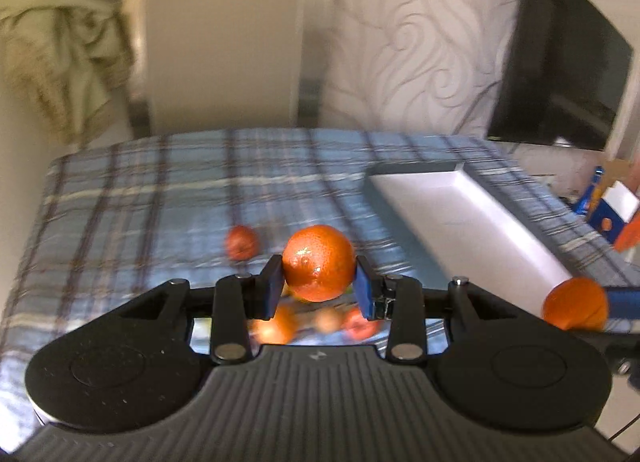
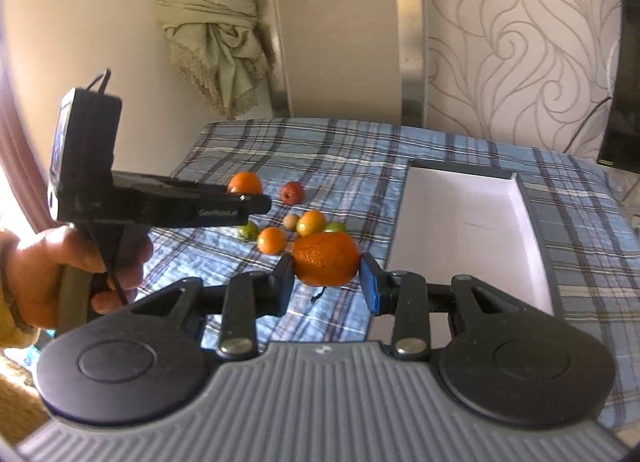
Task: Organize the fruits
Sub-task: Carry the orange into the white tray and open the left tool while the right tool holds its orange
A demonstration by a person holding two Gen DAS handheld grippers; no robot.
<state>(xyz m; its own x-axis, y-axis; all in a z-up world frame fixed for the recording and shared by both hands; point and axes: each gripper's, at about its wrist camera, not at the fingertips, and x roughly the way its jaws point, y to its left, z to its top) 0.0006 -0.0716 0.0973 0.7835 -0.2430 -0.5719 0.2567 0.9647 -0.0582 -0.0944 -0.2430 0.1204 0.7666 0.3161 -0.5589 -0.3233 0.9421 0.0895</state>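
Observation:
My left gripper [image 1: 318, 282] is shut on an orange mandarin [image 1: 319, 262] and holds it above the plaid cloth. My right gripper [image 2: 326, 278] is shut on a second mandarin [image 2: 327, 259], beside the white tray's [image 2: 460, 197] near left corner. In the left wrist view that second mandarin [image 1: 576, 304] shows at the right edge by the tray [image 1: 460, 213]. In the right wrist view the left gripper [image 2: 248, 197] with its mandarin [image 2: 245, 183] hangs above several loose fruits [image 2: 296, 227]. A red fruit [image 1: 241, 242] lies on the cloth.
The table wears a blue plaid cloth [image 2: 360, 157]. The white tray is empty. A dark TV screen [image 1: 560, 69] stands at the back right. Blue and orange boxes [image 1: 608, 209] sit off the table's right side. A knotted curtain [image 2: 212, 33] hangs behind.

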